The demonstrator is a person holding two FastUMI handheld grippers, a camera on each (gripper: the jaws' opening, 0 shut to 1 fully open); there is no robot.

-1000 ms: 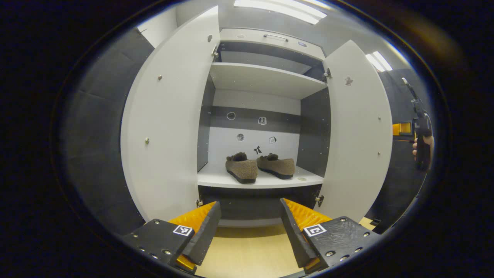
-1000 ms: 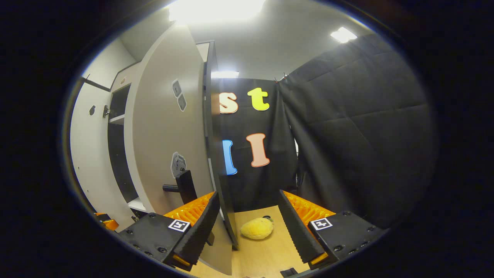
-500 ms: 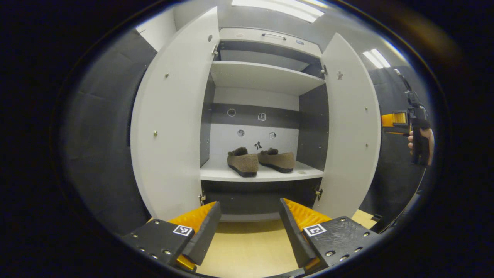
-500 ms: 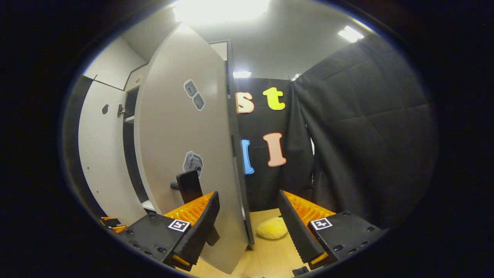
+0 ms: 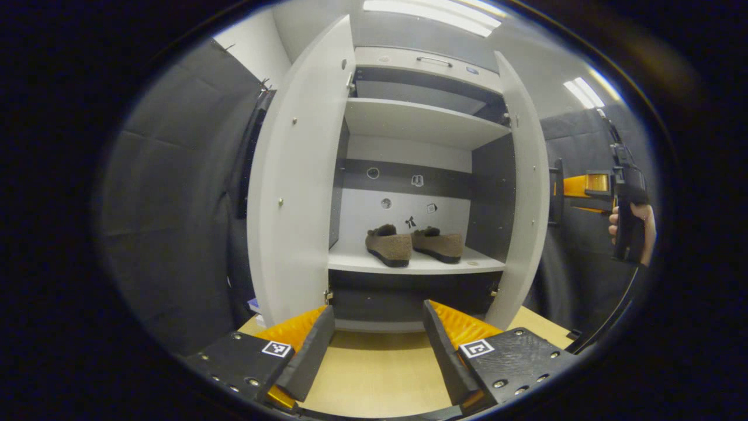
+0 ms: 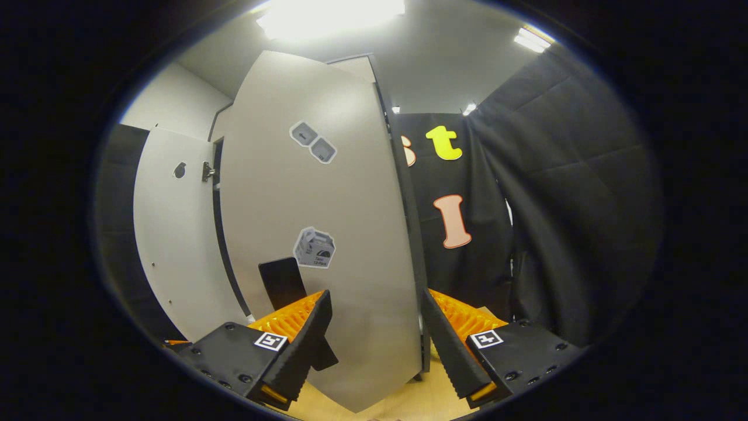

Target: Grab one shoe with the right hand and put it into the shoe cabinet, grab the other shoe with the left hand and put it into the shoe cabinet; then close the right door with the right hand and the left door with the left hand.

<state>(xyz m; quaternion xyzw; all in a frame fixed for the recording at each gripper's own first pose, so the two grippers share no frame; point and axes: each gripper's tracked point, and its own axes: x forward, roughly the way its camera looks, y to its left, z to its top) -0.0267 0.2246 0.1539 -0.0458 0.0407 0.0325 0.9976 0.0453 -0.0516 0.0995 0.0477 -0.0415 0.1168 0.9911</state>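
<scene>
**Entry: both shoes stowed, right door part-swung, left door untouched**

- Left door (image 5: 292,193): wide open. You risk missing its edge if you reach before the right door seats.
- Left gripper (image 5: 377,351): fingers spread, holding nothing, low before the shoe cabinet (image 5: 418,123).
- 2 shoes (image 5: 412,245): side by side on the lower shelf (image 5: 409,266), heels outward; a swinging door could catch one if it overhangs. Overhang is hard to judge.
- Right door (image 6: 327,234): its outer face spans the right gripper (image 6: 374,339), whose fingers are spread; contact cannot be told. Push off-centre and it may slip past the door edge.
- Handle (image 6: 283,283): partly hidden behind a finger.
</scene>
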